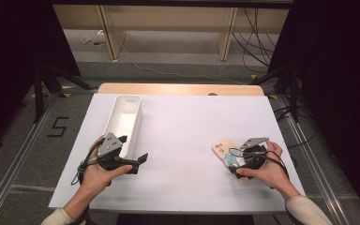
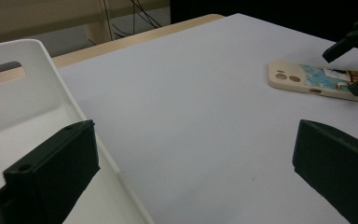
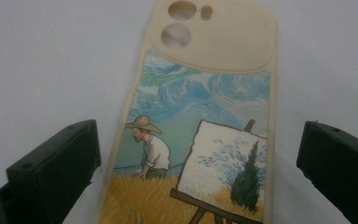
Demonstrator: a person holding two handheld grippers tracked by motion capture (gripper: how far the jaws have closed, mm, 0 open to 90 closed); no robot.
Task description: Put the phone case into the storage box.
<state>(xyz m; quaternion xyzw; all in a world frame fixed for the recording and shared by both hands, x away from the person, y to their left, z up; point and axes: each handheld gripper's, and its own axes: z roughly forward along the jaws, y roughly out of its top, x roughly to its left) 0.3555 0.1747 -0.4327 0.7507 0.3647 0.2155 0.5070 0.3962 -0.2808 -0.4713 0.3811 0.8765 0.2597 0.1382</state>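
A cream phone case (image 1: 222, 150) with a painted scene of a man in a straw hat and an easel lies flat on the white table cover, at the right. My right gripper (image 1: 236, 161) hovers over its lower half. In the right gripper view the jaws stand open on either side of the case (image 3: 205, 93), apart from its edges, and my right gripper (image 3: 200, 168) holds nothing. My left gripper (image 1: 139, 163) is open beside a long white bin (image 1: 124, 119) at the left. In the left gripper view one jaw overlaps the bin (image 2: 23, 102), and the case (image 2: 307, 79) lies far right.
The white sheet (image 1: 183, 122) covers most of a wooden table whose far edge (image 1: 178, 89) shows. The bin has a handle slot (image 2: 2, 72) in its end wall. Cables and furniture legs stand on the floor beyond the table.
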